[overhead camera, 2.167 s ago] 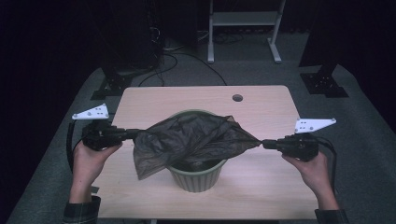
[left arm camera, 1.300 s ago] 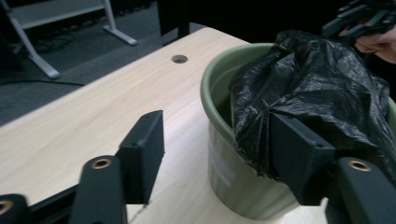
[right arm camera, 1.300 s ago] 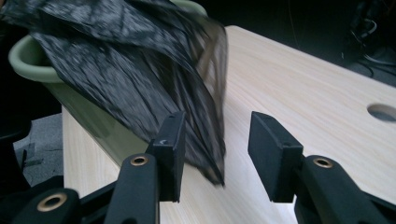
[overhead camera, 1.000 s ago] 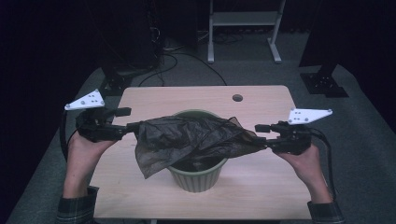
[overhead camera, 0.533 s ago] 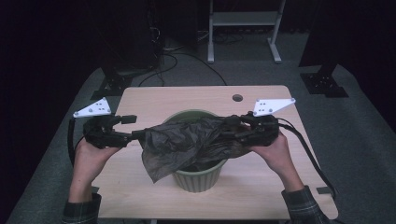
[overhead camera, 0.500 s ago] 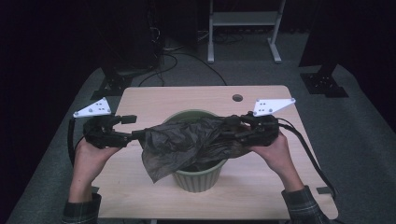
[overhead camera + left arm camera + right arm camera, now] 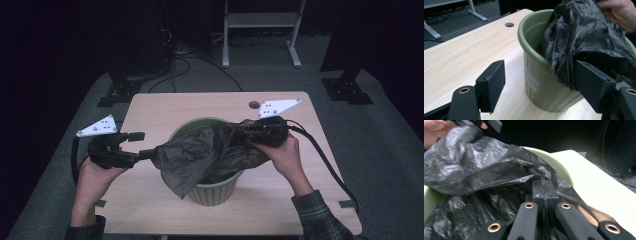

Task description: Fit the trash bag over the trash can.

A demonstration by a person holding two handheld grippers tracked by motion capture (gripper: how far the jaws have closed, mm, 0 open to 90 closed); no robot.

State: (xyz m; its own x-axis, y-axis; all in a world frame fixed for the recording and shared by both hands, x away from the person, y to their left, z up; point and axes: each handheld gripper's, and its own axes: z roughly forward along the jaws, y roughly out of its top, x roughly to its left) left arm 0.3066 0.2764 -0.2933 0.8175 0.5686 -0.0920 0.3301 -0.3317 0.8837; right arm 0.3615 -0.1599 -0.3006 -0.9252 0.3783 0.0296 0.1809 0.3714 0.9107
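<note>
Wooden table: right gripper clamps black bag; left gripper jaws apart.

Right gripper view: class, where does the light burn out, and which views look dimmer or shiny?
Right gripper view: the table glares pale, washed out, beside the bin rim; background black. High view: dim, room falls into darkness. Left gripper view: evenly lit, black bag shows sheen.
</note>
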